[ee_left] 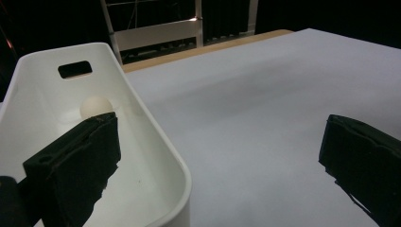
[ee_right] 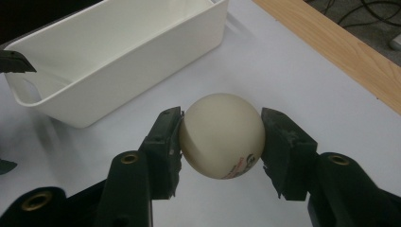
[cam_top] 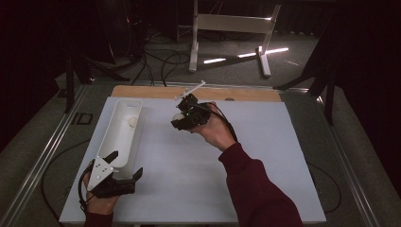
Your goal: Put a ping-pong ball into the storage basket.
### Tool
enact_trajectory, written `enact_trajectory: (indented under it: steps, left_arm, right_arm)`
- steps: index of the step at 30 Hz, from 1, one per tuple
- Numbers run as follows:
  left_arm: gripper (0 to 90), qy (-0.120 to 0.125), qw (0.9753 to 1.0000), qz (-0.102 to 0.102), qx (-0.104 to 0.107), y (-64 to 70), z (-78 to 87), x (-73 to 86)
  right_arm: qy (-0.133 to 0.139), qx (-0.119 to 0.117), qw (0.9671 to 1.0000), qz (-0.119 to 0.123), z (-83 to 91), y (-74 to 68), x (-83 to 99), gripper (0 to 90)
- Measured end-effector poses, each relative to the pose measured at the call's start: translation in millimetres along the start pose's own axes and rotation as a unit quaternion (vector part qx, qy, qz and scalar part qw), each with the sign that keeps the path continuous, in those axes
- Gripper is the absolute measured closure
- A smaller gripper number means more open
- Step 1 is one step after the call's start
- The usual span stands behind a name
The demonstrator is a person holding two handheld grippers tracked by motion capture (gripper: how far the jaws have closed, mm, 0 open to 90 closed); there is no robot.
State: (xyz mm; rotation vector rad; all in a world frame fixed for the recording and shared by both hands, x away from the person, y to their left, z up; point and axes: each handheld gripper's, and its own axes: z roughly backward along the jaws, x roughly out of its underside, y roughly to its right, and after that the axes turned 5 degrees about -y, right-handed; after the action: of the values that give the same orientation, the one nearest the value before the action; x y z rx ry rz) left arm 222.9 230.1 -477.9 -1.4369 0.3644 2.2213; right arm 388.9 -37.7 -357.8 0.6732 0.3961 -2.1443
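The cream ball [ee_right: 221,135] sits clamped between the 2 jaws of the right gripper [cam_top: 180,118], held above the white table [cam_top: 265,142] a little right of the white bin [cam_top: 124,130]. The bin's long near wall faces the gripper, and open tabletop lies between them; to the far side the white surface ends at a wooden strip [ee_right: 340,47] along the table's edge, with room to spare. The ball is smooth, matte and round, with small red and dark printing low on its right side in the right gripper view. Both jaw pads press its sides at mid-height.

Inside the bin a second ball [ee_left: 96,107] of the same colour rests on the floor near the far end, below a handle slot [ee_left: 74,69] in the end wall. The left gripper [cam_top: 124,166] sits at the bin's near end with its jaws spread wide, 1 over the bin's interior and 1 over bare table, gripping nothing. Beyond the table stand a white metal frame [cam_top: 231,23] and loose cables [cam_top: 161,64] on the floor.
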Motion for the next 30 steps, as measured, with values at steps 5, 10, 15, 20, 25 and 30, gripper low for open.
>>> enact_trajectory:
  steps: [5, 10, 15, 20, 25, 30]
  left_arm:
    - [0.2, 0.0, 1.0, 0.0, 0.0, 0.0, 0.0, 0.0]
    - [0.2, 0.0, 1.0, 0.0, 0.0, 0.0, -0.2, 0.1]
    - [0.2, 0.0, 1.0, 0.0, 0.0, -0.1, -0.1, 0.1]
    - [0.2, 0.0, 1.0, 0.0, 0.0, -0.1, -0.2, 0.1]
    - [0.2, -0.001, 1.0, -0.001, 0.0, -0.2, -0.2, 0.1]
    - [0.2, -0.002, 1.0, -0.001, 0.001, -0.3, -0.3, 0.1]
  right_arm:
    - [0.002, -0.003, 1.0, 0.008, -0.7, -1.5, -2.9, 50.3]
    - [0.004, -0.004, 1.0, 0.008, -1.7, -4.3, -5.8, 50.3]
    - [0.007, -0.007, 0.9998, 0.016, -3.1, -5.7, -8.7, 50.3]
    - [0.006, -0.009, 0.9998, 0.018, -3.9, -8.1, -11.5, 50.3]
    - [0.009, -0.01, 0.9997, 0.022, -5.3, -11.1, -15.7, 50.3]
    - [0.01, -0.013, 0.9996, 0.025, -6.5, -14.6, -19.9, 50.3]
